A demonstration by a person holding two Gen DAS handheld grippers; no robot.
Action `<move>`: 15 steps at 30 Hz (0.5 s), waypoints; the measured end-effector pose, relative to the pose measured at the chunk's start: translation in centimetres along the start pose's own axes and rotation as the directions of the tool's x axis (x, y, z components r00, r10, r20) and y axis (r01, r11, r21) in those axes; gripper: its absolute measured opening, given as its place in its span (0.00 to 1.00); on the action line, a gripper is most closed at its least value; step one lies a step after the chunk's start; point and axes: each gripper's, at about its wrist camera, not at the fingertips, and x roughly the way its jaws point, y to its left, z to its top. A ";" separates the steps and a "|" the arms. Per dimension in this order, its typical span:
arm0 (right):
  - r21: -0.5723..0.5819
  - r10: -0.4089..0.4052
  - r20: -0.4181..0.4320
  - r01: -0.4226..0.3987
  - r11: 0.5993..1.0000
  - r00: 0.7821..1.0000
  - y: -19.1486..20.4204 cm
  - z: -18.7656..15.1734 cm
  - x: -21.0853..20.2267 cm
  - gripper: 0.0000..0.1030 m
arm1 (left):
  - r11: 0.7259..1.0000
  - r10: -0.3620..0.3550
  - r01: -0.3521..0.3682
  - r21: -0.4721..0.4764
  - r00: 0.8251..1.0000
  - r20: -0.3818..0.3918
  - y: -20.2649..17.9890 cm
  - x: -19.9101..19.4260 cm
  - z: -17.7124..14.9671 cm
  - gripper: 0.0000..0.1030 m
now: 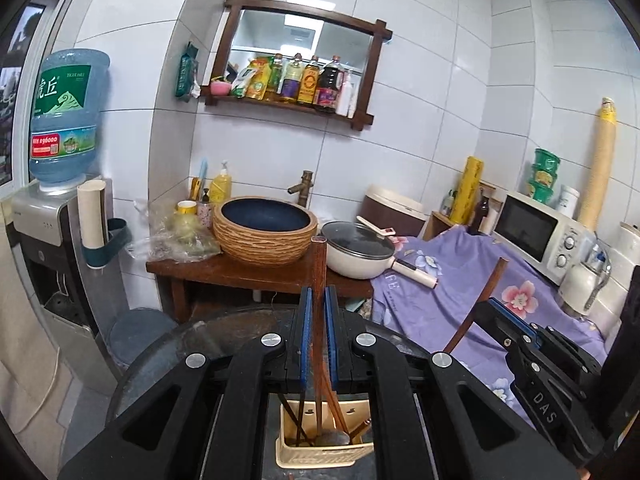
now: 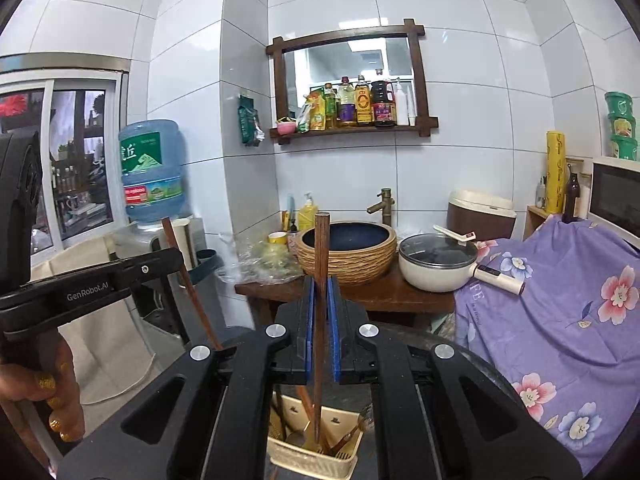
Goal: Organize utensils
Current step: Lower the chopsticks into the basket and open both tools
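Ahead of my left gripper [image 1: 316, 344] I see its blue pads pinched tight on a square-ended wooden chopstick [image 1: 319, 280], standing upright above the cream slatted utensil basket [image 1: 320, 454] on the round glass table [image 1: 168, 344], whose curved edge leaves floor open on the left. Through the right wrist view, my right gripper [image 2: 320, 332] clamps a second brown chopstick [image 2: 321, 264], upright over that basket [image 2: 312, 456]; the left gripper's chopstick [image 2: 188, 280] tilts nearby.
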 end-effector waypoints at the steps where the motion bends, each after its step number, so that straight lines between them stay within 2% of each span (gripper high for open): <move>1: -0.002 -0.007 0.000 0.007 1.000 1.000 0.0 -0.2 0.5 0.07 | 1.000 0.011 -0.011 0.002 1.000 0.000 0.0 0.5 -0.2 0.06; 5: 0.010 -0.017 -0.041 0.017 1.000 0.999 -0.4 -2.5 2.8 0.07 | 1.000 0.028 -0.027 0.006 0.999 -0.031 0.1 2.6 -2.0 0.06; 15: 0.027 -0.012 -0.119 0.016 1.000 0.993 -1.0 -7.5 5.4 0.07 | 0.999 0.037 -0.036 0.005 0.991 -0.129 1.3 6.1 -7.0 0.06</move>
